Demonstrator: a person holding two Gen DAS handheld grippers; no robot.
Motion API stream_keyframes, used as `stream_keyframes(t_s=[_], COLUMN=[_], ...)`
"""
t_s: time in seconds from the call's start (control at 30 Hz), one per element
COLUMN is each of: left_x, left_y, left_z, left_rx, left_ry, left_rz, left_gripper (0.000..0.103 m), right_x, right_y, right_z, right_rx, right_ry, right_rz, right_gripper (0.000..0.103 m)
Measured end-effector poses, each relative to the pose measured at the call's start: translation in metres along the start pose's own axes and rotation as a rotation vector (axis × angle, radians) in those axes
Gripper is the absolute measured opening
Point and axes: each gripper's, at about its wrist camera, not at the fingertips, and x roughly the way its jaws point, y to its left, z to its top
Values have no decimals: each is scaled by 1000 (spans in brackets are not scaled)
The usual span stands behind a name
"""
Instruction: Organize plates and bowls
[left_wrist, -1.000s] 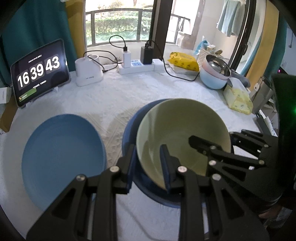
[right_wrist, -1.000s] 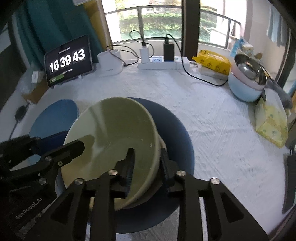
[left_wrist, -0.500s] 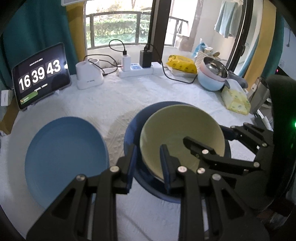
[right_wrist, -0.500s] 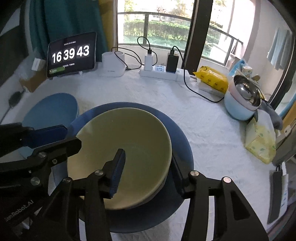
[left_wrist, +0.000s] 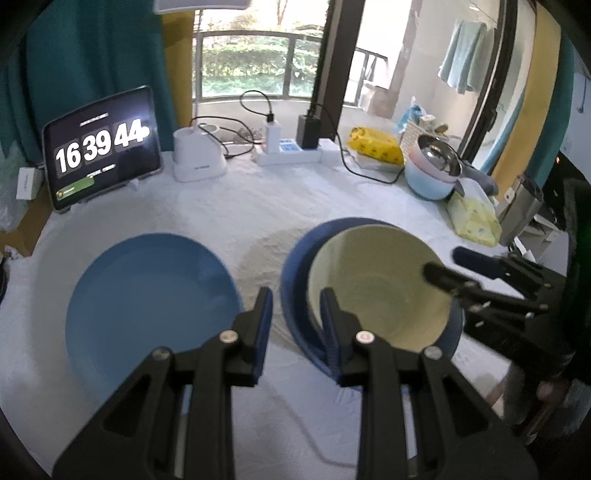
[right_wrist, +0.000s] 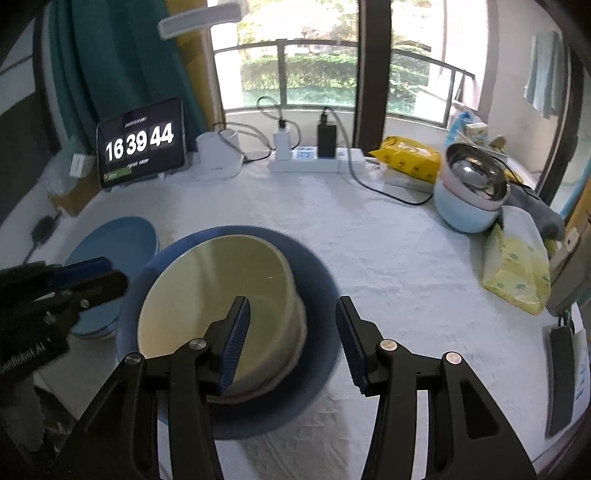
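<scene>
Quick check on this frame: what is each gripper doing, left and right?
Left gripper: jaws narrowly apart, holding nothing; the green bowl sits just past its right finger.
Right gripper: open, bowl released onto the dark blue plate.

Pale green bowl (right_wrist: 218, 291) upright on dark blue plate (right_wrist: 317, 295)

Daylit table, backlit from the window, with fisheye warp and some motion blur

Daylight pours in through the window (right_wrist: 325, 77) far ahead of the right gripper (right_wrist: 291, 339), washing out the sky and upper panes in both views. The white tablecloth (left_wrist: 258, 206) is bright and evenly lit, with only soft shadows. Both grippers' black fingers read as dark silhouettes. The clock tablet (left_wrist: 101, 147) glows, its last digit smeared in the left wrist view. The green bowl (right_wrist: 221, 295) between the right gripper's fingers looks softly blurred at its rim. Straight lines bow near the edges, and the corners fall off to black.
</scene>
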Motion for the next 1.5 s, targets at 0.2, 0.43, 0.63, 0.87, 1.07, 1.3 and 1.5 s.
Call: stream_keyframes(t_s=[0.2,0.43,0.63,0.87,1.07,1.3,1.5], left_x=[1,-4,2,17,29,42,47], left_y=[15,21,15,8,0,-7,5], left_z=[-5,-10,-13,-14,-14,-13,-10], left_rx=[-29,-39,-13,0,32,68,32], left_ry=[-15,-35,-27,16,53,51,74], left_rz=[24,28,14,32,63,135,62], left_gripper=[28,28,32,38,39,42,42], right_x=[-13,-18,-5,7,19,30,37], right_y=[-25,-47,-57,-58,-57,-48,-56], right_z=[-4,-10,-15,-17,-22,-26,-31], right_rx=[60,112,155,166,167,169,239], right_ry=[-37,-48,-18,3,31,34,30], right_rz=[22,27,76,108,88,9,37], right_gripper=[54,54,54,54,54,65,66])
